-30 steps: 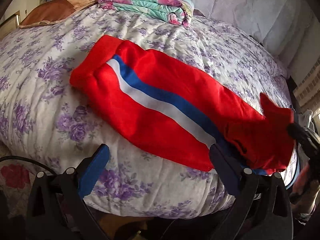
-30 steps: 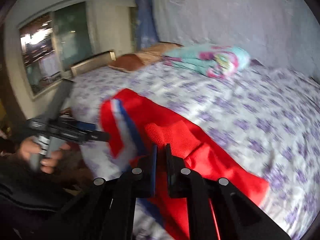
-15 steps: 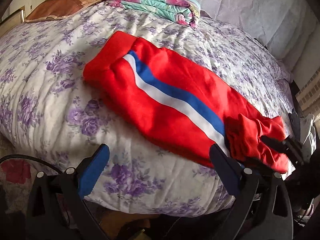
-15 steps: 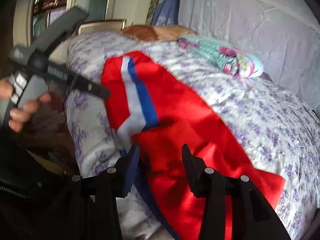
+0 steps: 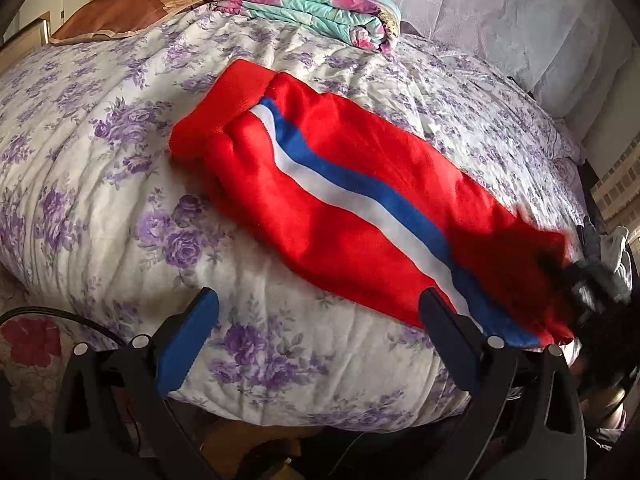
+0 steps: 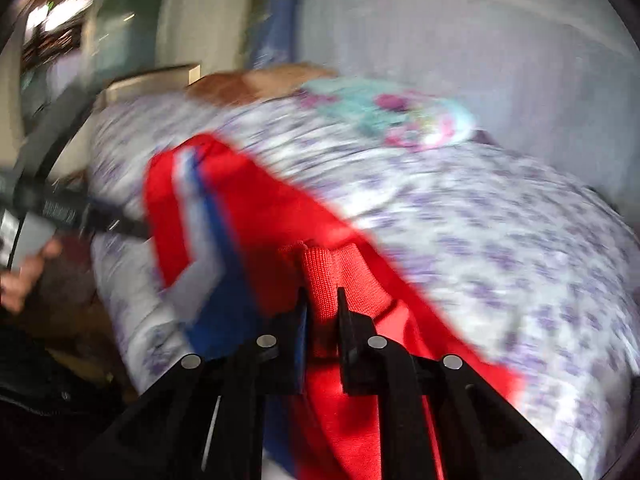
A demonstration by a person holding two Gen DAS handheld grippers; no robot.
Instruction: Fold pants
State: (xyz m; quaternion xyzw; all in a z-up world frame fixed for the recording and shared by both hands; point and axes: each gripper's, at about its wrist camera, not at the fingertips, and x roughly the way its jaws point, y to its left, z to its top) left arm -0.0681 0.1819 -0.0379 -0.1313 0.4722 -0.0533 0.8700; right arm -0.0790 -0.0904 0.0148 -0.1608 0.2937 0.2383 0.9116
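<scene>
Your bed [image 5: 100, 208] fills most of the left-wrist frame, covered in a white quilt with purple flowers. At the top centre of that frame lies a folded teal blanket [image 5: 316, 4] with pink flowers, and to its left, in the upper left corner, a brown pillow [image 5: 132, 8]. Both sit well apart from the work.

The pants [image 5: 340, 200] lie on the quilt, running from upper centre down to the lower right of the left-wrist frame. They are red with a white and a blue stripe along the leg. The ribbed band end is toward the upper centre; the far end, at the right edge, is blurred.

Your left gripper [image 5: 318, 320] sits at the bottom of its own frame with its jaws spread wide, over the near edge of the bed. Its right finger overlaps the lower hem of the pants in the picture; whether it touches, you cannot tell. Nothing lies between the pads.

Your right gripper [image 6: 322, 308], at the bottom centre of its blurred frame, has just been closing, and its jaws now pinch a ribbed red fold of the pants [image 6: 320, 268]. In that frame your left hand [image 6: 24, 276] shows at the left edge, holding the other tool.
</scene>
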